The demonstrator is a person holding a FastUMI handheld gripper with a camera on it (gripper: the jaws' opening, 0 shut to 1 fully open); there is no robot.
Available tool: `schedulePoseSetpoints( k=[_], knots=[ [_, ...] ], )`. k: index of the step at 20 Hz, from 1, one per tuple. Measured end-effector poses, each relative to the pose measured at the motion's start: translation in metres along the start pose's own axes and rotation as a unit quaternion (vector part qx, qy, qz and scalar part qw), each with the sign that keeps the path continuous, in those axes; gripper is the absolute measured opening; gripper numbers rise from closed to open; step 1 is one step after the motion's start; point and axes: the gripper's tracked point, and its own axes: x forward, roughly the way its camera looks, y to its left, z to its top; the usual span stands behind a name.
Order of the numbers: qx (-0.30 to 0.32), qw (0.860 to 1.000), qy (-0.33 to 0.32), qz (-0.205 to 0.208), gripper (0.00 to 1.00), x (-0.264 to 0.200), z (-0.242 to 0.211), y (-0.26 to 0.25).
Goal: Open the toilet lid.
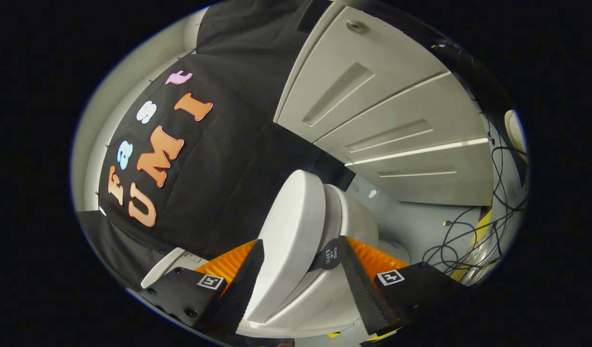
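While the hand-held gripper [296, 279] straddles the raised toilet lid [288, 241], fingers apart and apparently unclamped, push it steadily back; avoid slipping off the rim.

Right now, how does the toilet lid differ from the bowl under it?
The toilet lid is a thin, flat slab raised off the toilet bowl, which is a thick, rounded body. The lid sits between the jaws of the gripper, with the bowl just beyond one of them. Whether the jaws press on the lid is unclear. Both are plain glossy white.
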Motion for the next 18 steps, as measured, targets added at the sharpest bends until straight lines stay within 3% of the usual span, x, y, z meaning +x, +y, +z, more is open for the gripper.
schedulePoseSetpoints(
  k=[5, 10, 12, 17, 18],
  knots=[
    [0.035, 0.999, 0.006, 0.003, 0.97, 0.005, -0.008, -0.013],
    [0.064, 0.998, 0.008, -0.001, 0.74, 0.018, -0.011, -0.029],
    [0.075, 0.997, 0.008, 0.0, 0.74, 0.022, -0.012, -0.032],
    [0.096, 0.995, 0.003, 0.005, 0.48, 0.027, -0.007, -0.036],
    [0.094, 0.996, 0.006, -0.001, 0.34, 0.03, -0.008, -0.038]
  ],
)
